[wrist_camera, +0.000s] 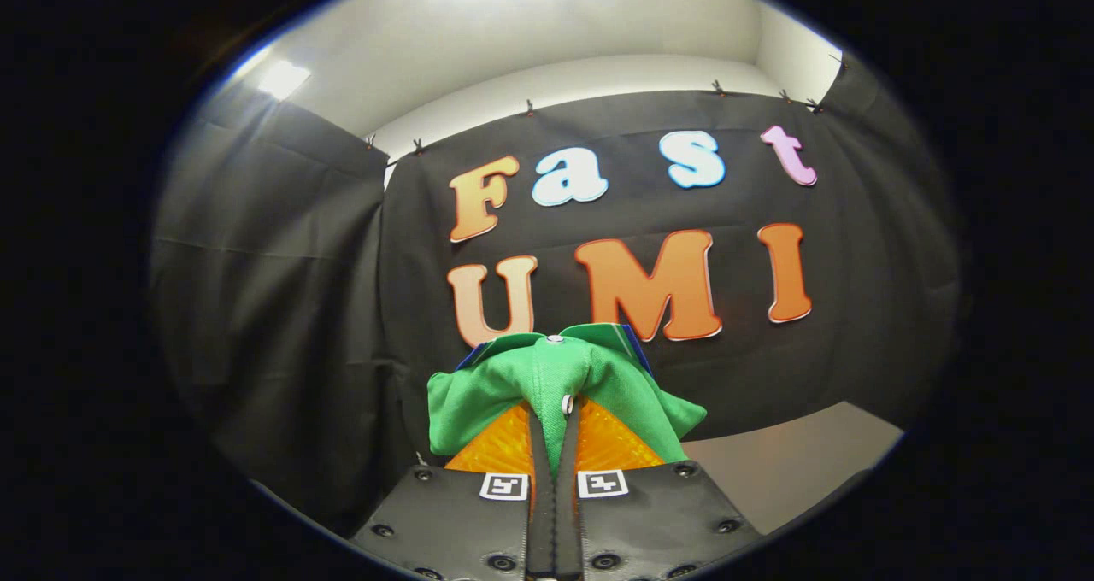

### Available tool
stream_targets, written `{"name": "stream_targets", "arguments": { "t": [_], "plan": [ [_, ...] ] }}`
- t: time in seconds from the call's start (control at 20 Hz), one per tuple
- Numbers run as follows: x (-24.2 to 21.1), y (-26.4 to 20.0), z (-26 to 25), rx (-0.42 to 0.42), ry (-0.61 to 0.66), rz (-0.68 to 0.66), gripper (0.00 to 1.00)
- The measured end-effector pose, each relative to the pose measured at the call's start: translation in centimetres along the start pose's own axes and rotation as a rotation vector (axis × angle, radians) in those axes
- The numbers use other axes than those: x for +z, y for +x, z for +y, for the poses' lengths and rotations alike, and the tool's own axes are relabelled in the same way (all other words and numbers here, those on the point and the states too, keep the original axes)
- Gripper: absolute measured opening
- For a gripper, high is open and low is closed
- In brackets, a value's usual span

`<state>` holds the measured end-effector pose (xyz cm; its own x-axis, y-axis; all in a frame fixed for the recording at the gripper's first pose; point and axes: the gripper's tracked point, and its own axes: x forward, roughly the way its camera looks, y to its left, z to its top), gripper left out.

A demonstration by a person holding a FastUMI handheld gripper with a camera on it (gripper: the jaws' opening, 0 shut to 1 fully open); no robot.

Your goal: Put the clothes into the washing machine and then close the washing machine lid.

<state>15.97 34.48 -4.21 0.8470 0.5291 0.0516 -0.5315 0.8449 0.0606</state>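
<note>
A green garment with small white snap buttons and a dark blue edge is bunched up at the tips of my gripper. Both fingers are pressed together on a fold of the cloth, which is lifted in the air and drapes over the fingertips to either side. The gripper points up at the booth's black wall. The garment hides what lies just ahead of the fingers.
Black cloth walls stand ahead and to the left, with a white ceiling above. A pale flat surface shows low to the right of the fingers.
</note>
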Motion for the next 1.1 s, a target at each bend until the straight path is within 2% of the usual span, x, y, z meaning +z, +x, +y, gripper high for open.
{"name": "stream_targets", "arguments": {
  "t": [0.3,0.55,0.65,0.85,1.1],
  "plan": [
    [-9.5,7.1,6.9,0.024,-0.002,0.097,0.08],
    [-22.1,11.2,9.5,0.007,0.096,0.283,0.08],
    [-27.2,12.8,9.4,-0.014,0.087,0.371,0.08],
    [-36.5,13.0,8.8,-0.055,0.068,0.527,0.08],
    [-43.3,11.3,8.1,-0.126,0.121,0.705,0.08]
  ]
}}
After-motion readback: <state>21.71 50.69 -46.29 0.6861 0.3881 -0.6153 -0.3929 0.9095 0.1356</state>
